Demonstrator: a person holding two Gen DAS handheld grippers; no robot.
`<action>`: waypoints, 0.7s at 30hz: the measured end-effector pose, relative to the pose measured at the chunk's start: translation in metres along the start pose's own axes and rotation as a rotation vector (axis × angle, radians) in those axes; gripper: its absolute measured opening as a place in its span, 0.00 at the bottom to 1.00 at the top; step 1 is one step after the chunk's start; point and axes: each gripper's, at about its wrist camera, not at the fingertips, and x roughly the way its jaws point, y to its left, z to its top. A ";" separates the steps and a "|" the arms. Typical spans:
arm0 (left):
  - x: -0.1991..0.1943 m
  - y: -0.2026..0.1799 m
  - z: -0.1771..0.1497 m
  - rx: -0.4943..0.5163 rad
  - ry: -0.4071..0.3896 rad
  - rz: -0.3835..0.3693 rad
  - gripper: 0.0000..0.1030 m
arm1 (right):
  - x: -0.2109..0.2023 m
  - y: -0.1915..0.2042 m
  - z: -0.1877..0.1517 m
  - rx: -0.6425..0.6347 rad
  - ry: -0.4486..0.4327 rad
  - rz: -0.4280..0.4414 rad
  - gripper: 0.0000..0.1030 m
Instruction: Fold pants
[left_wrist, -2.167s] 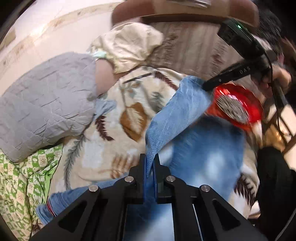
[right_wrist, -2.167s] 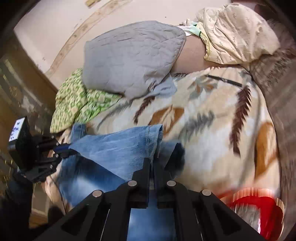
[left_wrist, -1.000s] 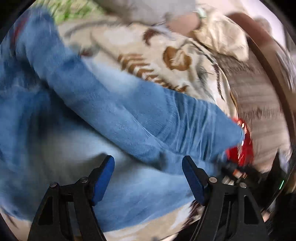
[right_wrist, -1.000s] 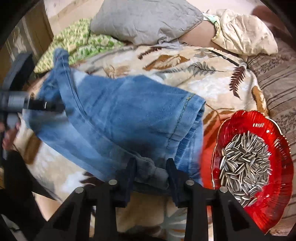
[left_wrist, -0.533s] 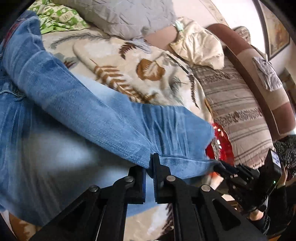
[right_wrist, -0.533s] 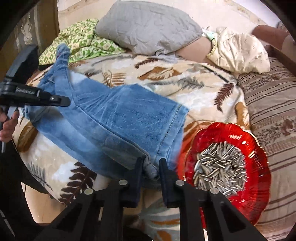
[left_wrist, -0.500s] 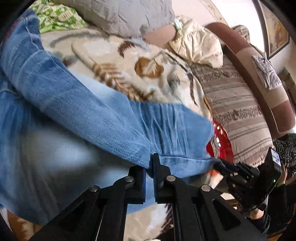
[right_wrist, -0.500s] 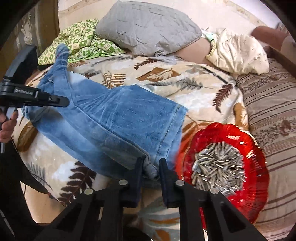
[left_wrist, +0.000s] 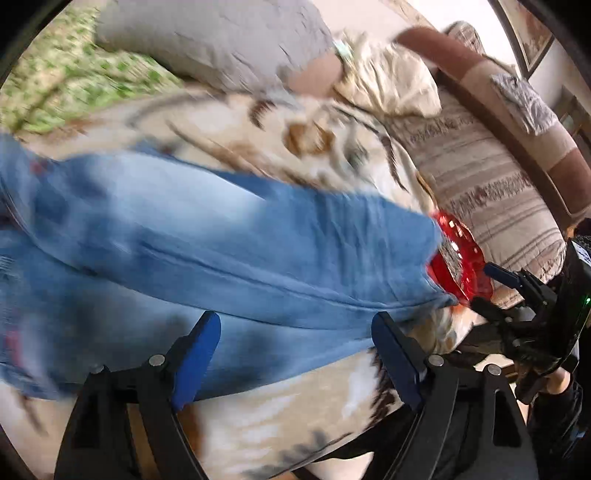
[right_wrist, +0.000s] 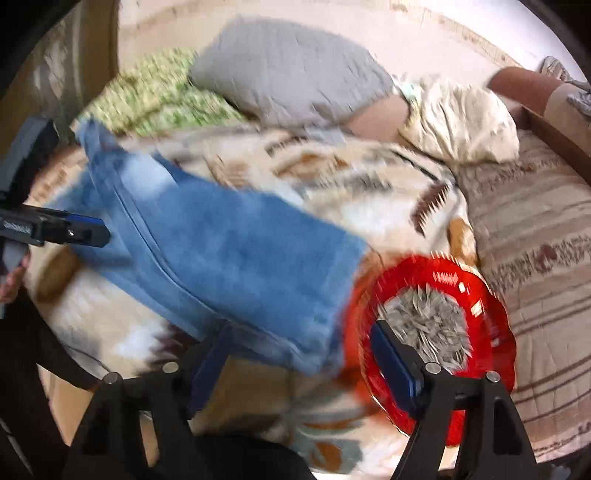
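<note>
The left gripper has just been opening and stands released, its blue-padded jaws wide above the soft, faded denim pants, which lie folded in a long band on the fuzzy leaf-print blanket just ahead of it. The right gripper has likewise just opened, nothing clamped, the pants' folded corner lying between and ahead of its jaws. Only its view shows the scalloped red glass dish heaped with striped seeds ahead to its right, and beyond, a quilted grey pillow.

The black left gripper with blue pads and its right twin both gape, jaws just spread, nothing clamped.
</note>
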 end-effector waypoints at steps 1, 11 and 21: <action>-0.014 0.012 0.004 -0.020 -0.020 0.025 0.82 | -0.005 0.005 0.008 0.009 -0.030 0.036 0.77; -0.122 0.149 -0.001 -0.170 -0.072 0.287 0.85 | 0.030 0.126 0.055 -0.103 -0.084 0.292 0.77; -0.075 0.223 0.022 -0.252 -0.099 0.311 0.85 | 0.086 0.246 0.096 -0.279 -0.126 0.249 0.77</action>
